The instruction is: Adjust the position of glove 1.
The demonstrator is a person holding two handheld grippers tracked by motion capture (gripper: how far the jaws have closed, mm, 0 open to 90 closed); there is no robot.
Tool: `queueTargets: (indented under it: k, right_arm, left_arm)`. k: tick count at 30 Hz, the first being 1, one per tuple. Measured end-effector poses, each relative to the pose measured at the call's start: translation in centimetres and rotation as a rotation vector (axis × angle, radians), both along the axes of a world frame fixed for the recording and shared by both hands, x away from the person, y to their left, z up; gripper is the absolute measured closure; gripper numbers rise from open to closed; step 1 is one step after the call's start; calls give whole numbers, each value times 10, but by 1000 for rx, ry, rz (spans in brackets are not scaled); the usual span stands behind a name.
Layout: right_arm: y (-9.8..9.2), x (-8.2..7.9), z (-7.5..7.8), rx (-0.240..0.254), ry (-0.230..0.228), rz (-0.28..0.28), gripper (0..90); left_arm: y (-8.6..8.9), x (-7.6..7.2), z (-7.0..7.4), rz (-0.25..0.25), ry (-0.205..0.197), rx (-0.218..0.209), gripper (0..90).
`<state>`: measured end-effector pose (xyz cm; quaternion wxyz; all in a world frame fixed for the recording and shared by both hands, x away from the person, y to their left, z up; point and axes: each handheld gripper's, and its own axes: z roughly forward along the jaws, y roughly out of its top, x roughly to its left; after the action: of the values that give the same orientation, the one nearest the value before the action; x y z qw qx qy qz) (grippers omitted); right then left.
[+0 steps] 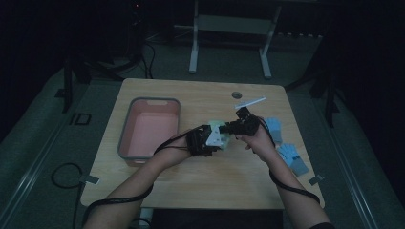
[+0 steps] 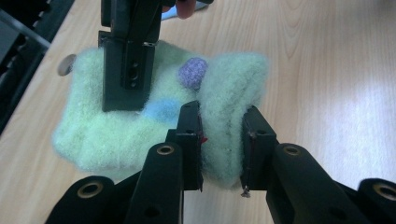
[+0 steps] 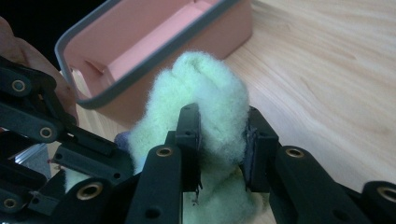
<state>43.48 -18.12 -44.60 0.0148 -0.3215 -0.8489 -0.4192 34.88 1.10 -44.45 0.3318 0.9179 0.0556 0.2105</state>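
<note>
Dark floor surrounds our wooden table. At its left we see a pink tub with a grey rim. Beside it, near the middle, our left gripper pinches a fold of a fuzzy pale green sock with blue and purple dots. Our right gripper pinches another fold of it. Folded blue cloths lie at the right edge.

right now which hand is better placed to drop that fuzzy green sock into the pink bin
Left, probably. Both grippers are clamped on the fuzzy green sock, but the left gripper sits on the side nearer the pink bin, while the right gripper would have to cross over it.
</note>
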Motion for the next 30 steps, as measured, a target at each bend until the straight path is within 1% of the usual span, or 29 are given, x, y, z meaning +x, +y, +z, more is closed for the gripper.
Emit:
queueTargets:
  k: [4,9,11,15,20,21,22,23,25,26,30]
  right_arm:
    - [11,3,8,2,-7,16,719]
    - [24,8,16,24,-9,23,719]
    - [31,10,20,28,-13,26,719]
    - [45,14,26,27,-21,36,719]
    - [66,17,33,13,-32,51,719]
    - [66,17,33,13,-32,51,719]
    - [70,18,34,8,-35,56,719]
    - [80,19,37,-4,-42,69,719]
    - [89,20,39,-9,-45,78,719]
    - [94,21,40,-13,-45,83,719]
    - [112,22,42,-21,-49,104,719]
  left_arm:
    - [10,0,8,6,-12,13,737]
    - [22,1,16,28,-34,33,737]
    - [27,2,19,36,-36,35,737]
    - [40,3,24,54,-48,45,737]
    - [55,4,27,76,-54,63,737]
    - [55,4,27,76,-54,63,737]
    - [62,3,28,85,-56,70,737]
    - [65,3,28,90,-58,72,737]
    - [68,2,28,97,-59,76,737]
    - [75,2,29,106,-61,81,737]
    - [90,0,30,129,-61,79,736]
